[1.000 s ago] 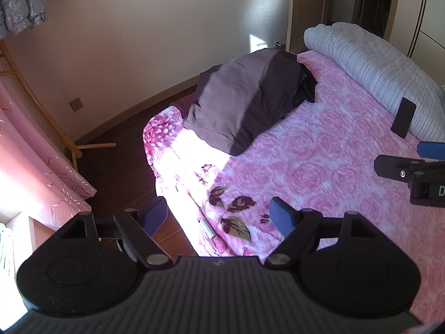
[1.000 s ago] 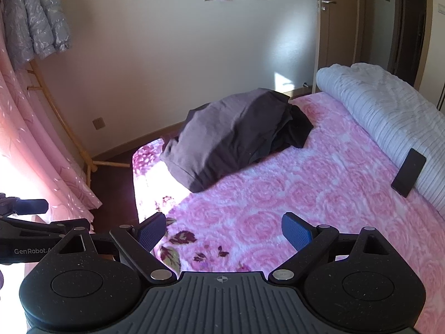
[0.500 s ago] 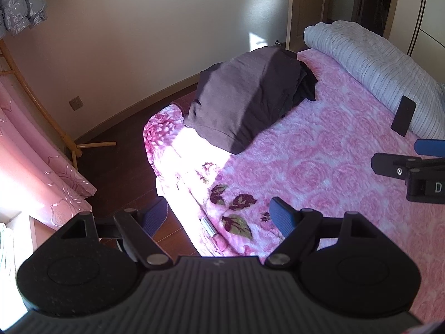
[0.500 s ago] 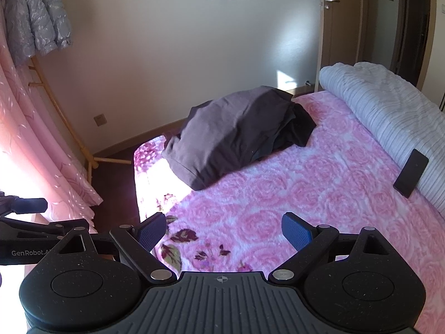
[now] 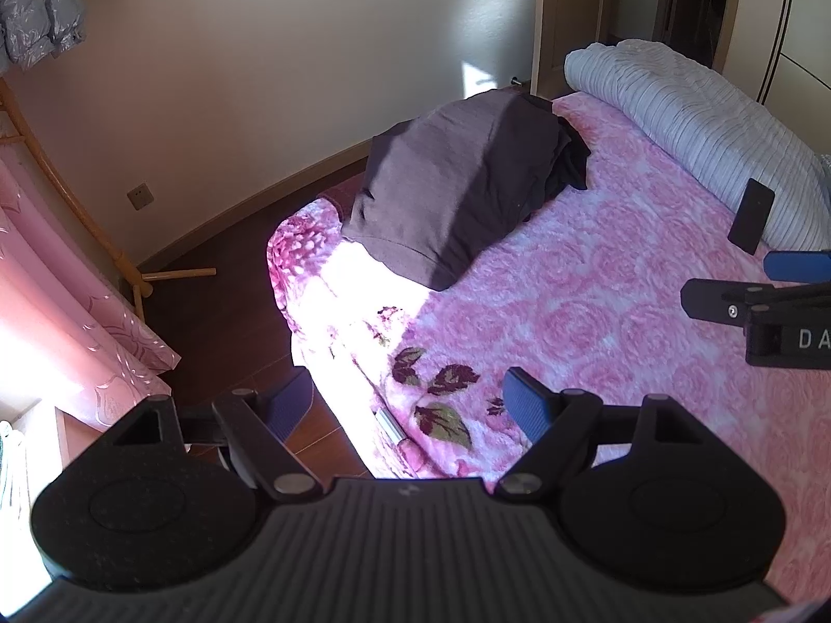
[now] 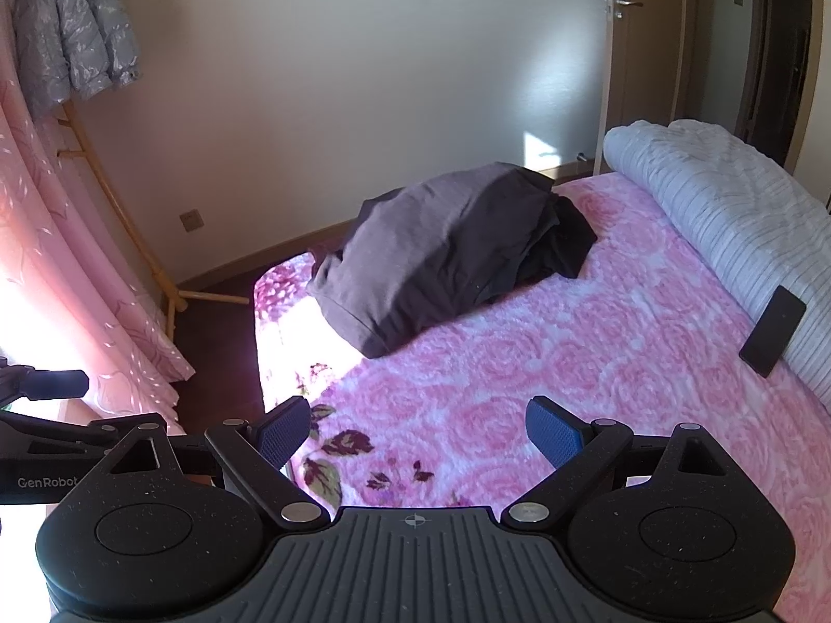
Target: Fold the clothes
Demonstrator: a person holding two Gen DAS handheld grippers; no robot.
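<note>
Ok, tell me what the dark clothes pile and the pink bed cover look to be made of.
Dark clothes pile: soft matte knit, probably cotton jersey; it slumps in loose folds without shine. Pink bed cover: plush fleece-like blanket, judging by its fuzzy, raised rose pattern. Neither is certain from looks alone.

Left wrist view: the grey clothes heap [image 5: 457, 197] sits slightly higher and more toward 12 o'clock than a second ago.
Phone [image 5: 751, 223]: slides a little toward 1 o'clock in that view.
Right gripper [image 5: 779, 280]: edges inward from 3 o'clock.
Right wrist view: the heap [image 6: 441, 254] drifts toward 3 o'clock; more door [image 6: 644, 36] shows.
</note>
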